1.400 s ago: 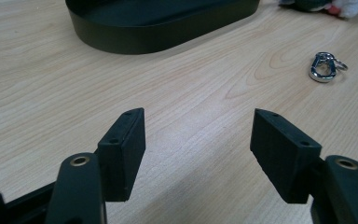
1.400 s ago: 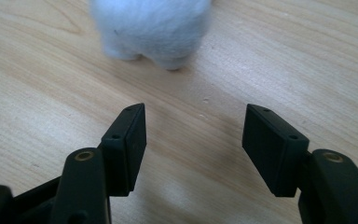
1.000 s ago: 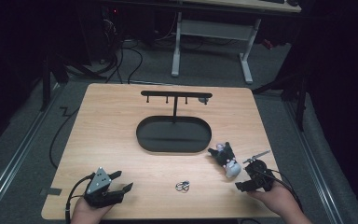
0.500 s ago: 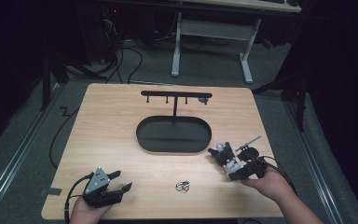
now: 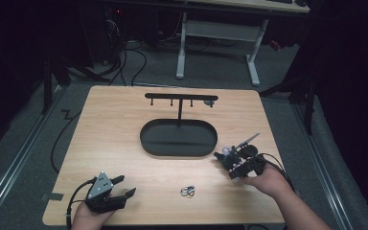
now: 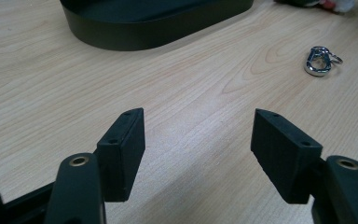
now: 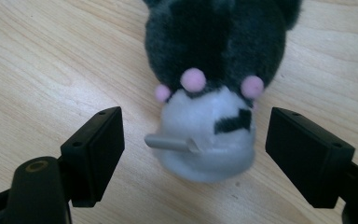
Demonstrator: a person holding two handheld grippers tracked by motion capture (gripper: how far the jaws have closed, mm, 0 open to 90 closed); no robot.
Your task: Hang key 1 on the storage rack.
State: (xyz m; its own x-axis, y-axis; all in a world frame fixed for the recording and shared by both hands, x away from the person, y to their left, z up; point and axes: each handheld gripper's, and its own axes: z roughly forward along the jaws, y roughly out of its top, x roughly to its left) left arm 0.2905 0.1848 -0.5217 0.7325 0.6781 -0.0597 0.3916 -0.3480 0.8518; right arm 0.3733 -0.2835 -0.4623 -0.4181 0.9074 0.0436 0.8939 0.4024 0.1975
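Right gripper view: plush toy (image 7: 208, 88), dark fuzzy top w/ pale lower part and pink pom-poms, lies on the wood table (image 7: 37, 60) between the right gripper's (image 7: 193, 156) jaws, which have just been opening and now stand wide, pads clear of it, holding nothing. High view: toy sits at about 4 o'clock from the black oval tray (image 5: 178, 138). Left gripper (image 5: 120, 194) waits open and empty, keyring clasp (image 6: 320, 60) at its 1 o'clock. Step looks like approach-to-grasp; next calls for closing squarely on the toy's body.
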